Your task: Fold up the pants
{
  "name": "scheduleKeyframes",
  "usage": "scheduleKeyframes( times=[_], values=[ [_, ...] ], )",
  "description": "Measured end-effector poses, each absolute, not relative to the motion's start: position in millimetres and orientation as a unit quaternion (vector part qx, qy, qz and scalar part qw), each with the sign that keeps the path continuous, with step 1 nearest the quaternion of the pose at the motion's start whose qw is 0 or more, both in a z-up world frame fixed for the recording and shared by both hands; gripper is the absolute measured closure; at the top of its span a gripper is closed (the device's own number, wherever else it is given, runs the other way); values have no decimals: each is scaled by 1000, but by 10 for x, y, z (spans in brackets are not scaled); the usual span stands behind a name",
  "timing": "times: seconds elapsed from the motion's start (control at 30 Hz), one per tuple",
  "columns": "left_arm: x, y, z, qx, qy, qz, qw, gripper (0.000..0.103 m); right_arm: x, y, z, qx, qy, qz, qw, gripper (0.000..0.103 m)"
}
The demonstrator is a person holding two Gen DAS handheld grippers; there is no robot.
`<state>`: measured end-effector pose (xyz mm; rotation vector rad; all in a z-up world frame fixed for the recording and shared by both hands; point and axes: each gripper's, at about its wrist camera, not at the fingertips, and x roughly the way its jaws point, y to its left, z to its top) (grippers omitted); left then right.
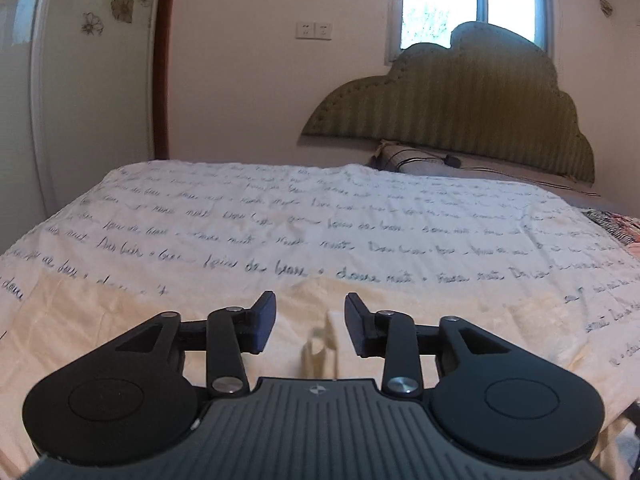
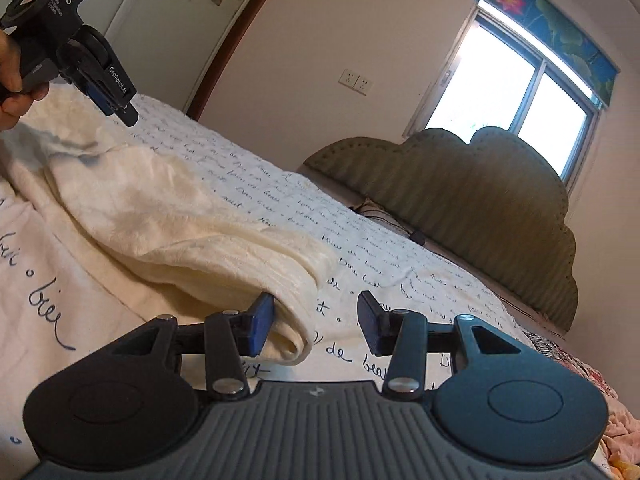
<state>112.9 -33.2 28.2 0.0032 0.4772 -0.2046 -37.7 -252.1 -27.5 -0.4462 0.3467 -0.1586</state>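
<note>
A: From the left wrist view, what's that claw doing?

B: The left gripper (image 1: 310,322) hangs over the bed (image 1: 280,216) with its jaws parted and nothing pinched. A blurred cream strip of the pants (image 1: 320,344) stands in the gap, but neither pad presses on it. I'd say it's released so the cloth can settle.

A: And the pants themselves?

B: In that view they're the cream fabric right under the claw, at the near edge of the script-printed cover. Beyond it there's only the headboard (image 1: 460,112) and the window (image 1: 476,0).

A: Now the right wrist view.

B: The right gripper (image 2: 316,326) sits low over the bed, jaws apart. The rolled end of the pants (image 2: 180,216) lies between them, just against the left pad, with the right pad well clear, so it's released too. The pants run as a long, loosely doubled band from there up to the other claw, which a hand (image 2: 10,80) holds above the far end.

A: Why one at each end?

B: My guess: to keep the band straight while it's laid down, ready for the next fold.
</note>
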Motion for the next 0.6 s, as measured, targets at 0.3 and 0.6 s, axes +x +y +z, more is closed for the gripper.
scheduleKeyframes(
  times=[0.3, 0.6],
  values=[
    [1240, -1564, 173, 134, 225, -234, 936, 30, -265, -2424, -442, -276, 214, -107, 931, 58],
    [1283, -2022, -213, 192, 214, -260, 922, 30, -389, -2818, -156, -142, 267, -55, 952, 57]
  ],
)
